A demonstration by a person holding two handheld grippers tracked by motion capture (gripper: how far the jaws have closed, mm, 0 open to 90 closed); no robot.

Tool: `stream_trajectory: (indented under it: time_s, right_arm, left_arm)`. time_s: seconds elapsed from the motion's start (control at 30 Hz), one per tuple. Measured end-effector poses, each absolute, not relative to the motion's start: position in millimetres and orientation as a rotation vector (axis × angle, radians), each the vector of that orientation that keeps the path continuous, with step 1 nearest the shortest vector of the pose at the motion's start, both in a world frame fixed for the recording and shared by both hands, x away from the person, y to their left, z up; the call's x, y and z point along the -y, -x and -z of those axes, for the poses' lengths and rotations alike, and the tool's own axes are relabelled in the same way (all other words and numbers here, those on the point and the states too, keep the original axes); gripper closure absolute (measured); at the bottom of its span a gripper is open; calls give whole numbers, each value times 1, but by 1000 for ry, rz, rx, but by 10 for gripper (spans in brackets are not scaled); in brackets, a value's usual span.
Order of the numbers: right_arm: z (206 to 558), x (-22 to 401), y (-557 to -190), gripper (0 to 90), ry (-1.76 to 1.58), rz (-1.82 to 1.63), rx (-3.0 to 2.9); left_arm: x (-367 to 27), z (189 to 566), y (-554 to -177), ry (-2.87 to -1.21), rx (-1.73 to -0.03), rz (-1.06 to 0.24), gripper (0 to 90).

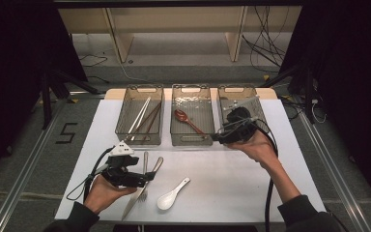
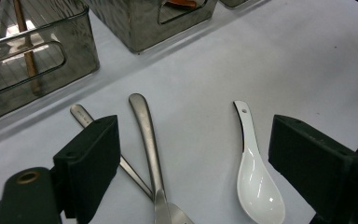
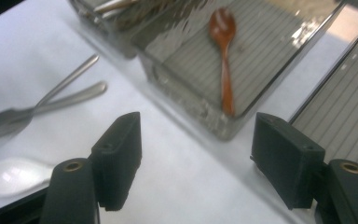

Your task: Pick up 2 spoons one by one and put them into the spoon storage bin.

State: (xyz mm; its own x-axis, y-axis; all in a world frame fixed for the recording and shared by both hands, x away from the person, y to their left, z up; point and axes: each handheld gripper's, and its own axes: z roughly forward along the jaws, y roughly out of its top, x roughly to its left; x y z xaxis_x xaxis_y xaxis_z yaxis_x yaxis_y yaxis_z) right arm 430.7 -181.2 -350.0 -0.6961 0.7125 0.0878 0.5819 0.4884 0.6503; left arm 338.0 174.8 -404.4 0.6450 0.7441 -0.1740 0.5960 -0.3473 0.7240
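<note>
L hand-held gripper [image 1: 142, 180] open by cutlery [image 1: 147, 166], white spoon [image 1: 171, 195] near

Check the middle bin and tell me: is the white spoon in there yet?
No, the white spoon lies on the table near the left tool, while the middle bin holds a brown spoon.

The left gripper [image 1: 142, 180] hid part of the fork [image 1: 145, 166] and knife [image 1: 140, 191] in the high view. The right bin [image 1: 225, 104] seemingly held something, too small to tell.
</note>
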Motion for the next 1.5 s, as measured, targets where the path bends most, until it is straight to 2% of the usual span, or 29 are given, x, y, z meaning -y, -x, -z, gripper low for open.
stream_trajectory:
  time_s: [0.6, 1.1, 1.5]
  right_arm:
    - [395, 224, -372, 292, -1231, -953, -2566]
    - [413, 229, -330, 252, -1246, -1065, -2466]
    - [415, 228, -322, 234, -1244, -1075, -2471]
  left_arm:
    - [-166, 405, -337, -2099, -1031, -225, 161]
    - [-154, 405, -335, -2129, -1020, -205, 160]
    - [-121, 420, -339, -2300, -1004, -109, 161]
